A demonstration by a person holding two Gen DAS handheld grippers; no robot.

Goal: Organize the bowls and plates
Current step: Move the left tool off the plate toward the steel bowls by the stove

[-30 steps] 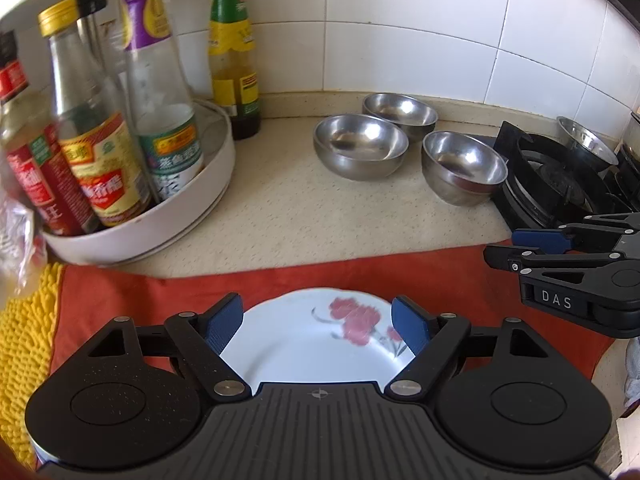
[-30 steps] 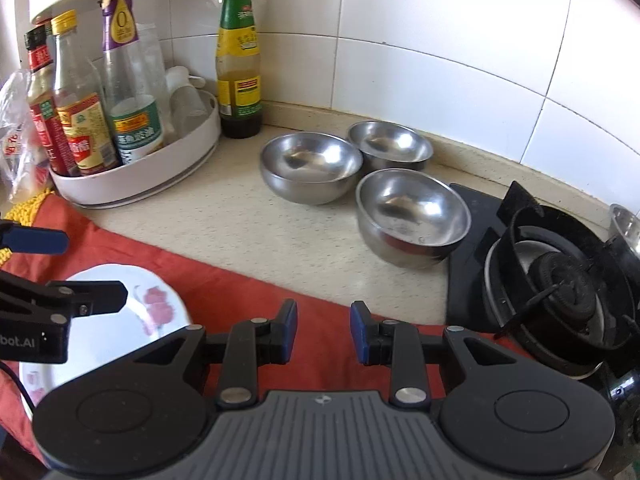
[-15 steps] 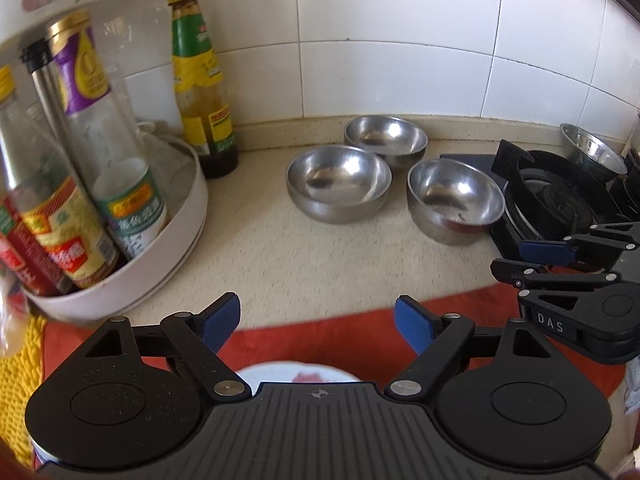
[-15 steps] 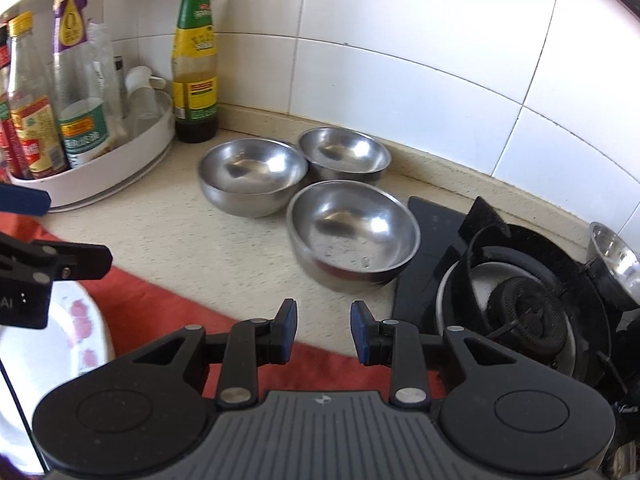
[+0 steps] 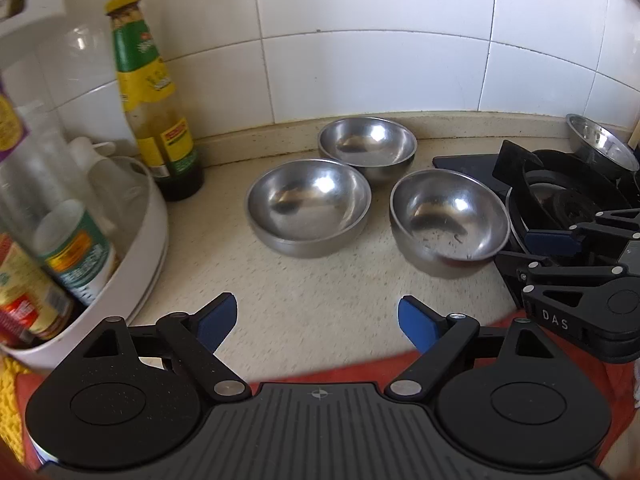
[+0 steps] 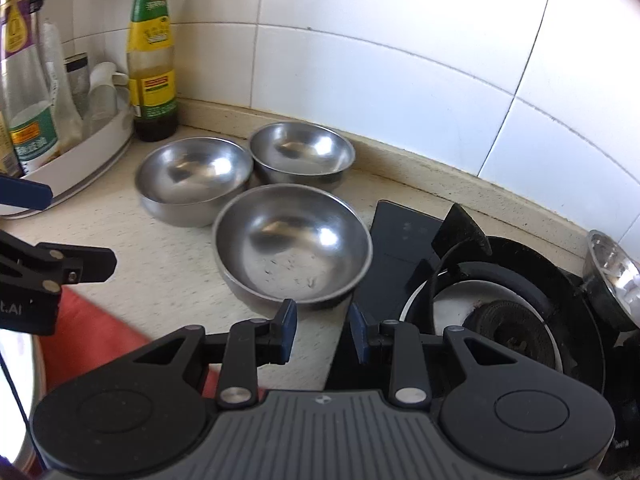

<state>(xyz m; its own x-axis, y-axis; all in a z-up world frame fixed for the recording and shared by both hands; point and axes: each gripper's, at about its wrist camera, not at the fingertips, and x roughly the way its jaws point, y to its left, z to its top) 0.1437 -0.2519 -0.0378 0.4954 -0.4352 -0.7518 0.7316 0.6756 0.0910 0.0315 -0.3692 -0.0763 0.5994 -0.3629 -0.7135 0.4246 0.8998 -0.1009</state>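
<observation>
Three steel bowls sit together on the beige counter: a left bowl, a back bowl and a near right bowl. My left gripper is open wide and empty, short of the bowls. My right gripper is open with a narrower gap, empty, just in front of the near right bowl's rim. It also shows in the left wrist view. A sliver of the white plate shows at the lower left.
A white turntable rack with sauce bottles stands at left. A green-labelled bottle stands by the tiled wall. A black gas stove lies at right, with another small steel bowl at its far edge. A red cloth covers the near counter.
Both grippers have moved forward toward the bowls. The flowered plate has dropped out of the left wrist view. The right gripper now sits close to the near right bowl.
</observation>
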